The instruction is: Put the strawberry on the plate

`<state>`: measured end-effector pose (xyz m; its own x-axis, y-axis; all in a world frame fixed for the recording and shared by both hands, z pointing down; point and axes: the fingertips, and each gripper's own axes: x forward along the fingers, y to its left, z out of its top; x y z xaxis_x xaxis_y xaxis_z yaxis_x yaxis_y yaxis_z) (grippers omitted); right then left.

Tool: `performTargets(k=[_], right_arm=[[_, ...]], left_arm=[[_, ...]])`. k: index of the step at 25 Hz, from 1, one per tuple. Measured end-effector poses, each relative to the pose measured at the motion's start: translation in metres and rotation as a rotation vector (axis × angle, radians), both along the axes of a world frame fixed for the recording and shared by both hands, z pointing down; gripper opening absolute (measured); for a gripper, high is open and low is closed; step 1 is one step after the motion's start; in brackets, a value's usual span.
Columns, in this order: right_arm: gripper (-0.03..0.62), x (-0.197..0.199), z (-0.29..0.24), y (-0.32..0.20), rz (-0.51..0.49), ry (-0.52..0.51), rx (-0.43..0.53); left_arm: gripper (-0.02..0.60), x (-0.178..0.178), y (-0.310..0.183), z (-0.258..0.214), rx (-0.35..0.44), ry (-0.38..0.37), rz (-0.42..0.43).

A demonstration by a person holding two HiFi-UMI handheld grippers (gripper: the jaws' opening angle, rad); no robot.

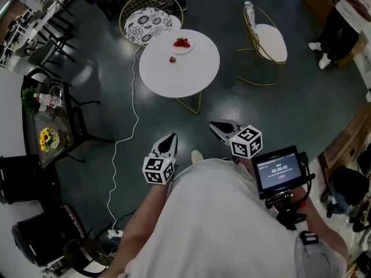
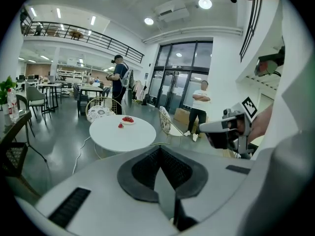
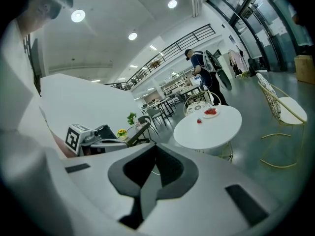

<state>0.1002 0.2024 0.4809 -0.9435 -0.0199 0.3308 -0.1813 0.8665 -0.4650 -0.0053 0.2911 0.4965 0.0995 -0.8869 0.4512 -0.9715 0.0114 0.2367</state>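
Observation:
A small red strawberry (image 1: pixel 172 59) lies alone on the round white table (image 1: pixel 185 74), just in front of a white plate (image 1: pixel 182 44) that holds more red strawberries. Both grippers hang close to my body, well short of the table. In the head view my left gripper (image 1: pixel 170 139) and my right gripper (image 1: pixel 219 126) point toward it. From the left gripper view the strawberry (image 2: pixel 120 126) and the plate (image 2: pixel 128 120) look far off, beyond shut, empty jaws (image 2: pixel 158 149). The right gripper (image 3: pixel 156 147) is also shut on nothing, with the strawberry (image 3: pixel 199 120) and plate (image 3: pixel 210 113) distant.
A gold wire chair with a patterned cushion (image 1: pixel 149 19) stands behind the table and a white-cushioned chair (image 1: pixel 268 40) to its right. A white cable (image 1: pixel 131 126) runs across the dark floor. A black side table with flowers (image 1: pixel 49 129) stands at left. A person (image 2: pixel 118 82) stands beyond the table.

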Motion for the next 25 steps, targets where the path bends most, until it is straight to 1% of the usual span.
performTargets(k=[2, 8, 16, 25], right_arm=[[0.008, -0.007, 0.005, -0.008, 0.006, 0.011, -0.002], [0.008, -0.008, 0.004, -0.012, 0.024, 0.034, -0.002], [0.008, -0.034, 0.012, -0.027, 0.063, 0.046, 0.017], [0.008, -0.05, 0.008, -0.033, 0.094, 0.072, 0.036]], left_arm=[[0.006, -0.007, -0.009, 0.004, 0.0, 0.007, 0.009], [0.006, -0.01, -0.018, 0.008, -0.005, 0.028, 0.036], [0.006, -0.04, -0.039, 0.015, 0.011, 0.029, 0.081], [0.006, -0.064, -0.044, 0.008, 0.021, 0.029, 0.088]])
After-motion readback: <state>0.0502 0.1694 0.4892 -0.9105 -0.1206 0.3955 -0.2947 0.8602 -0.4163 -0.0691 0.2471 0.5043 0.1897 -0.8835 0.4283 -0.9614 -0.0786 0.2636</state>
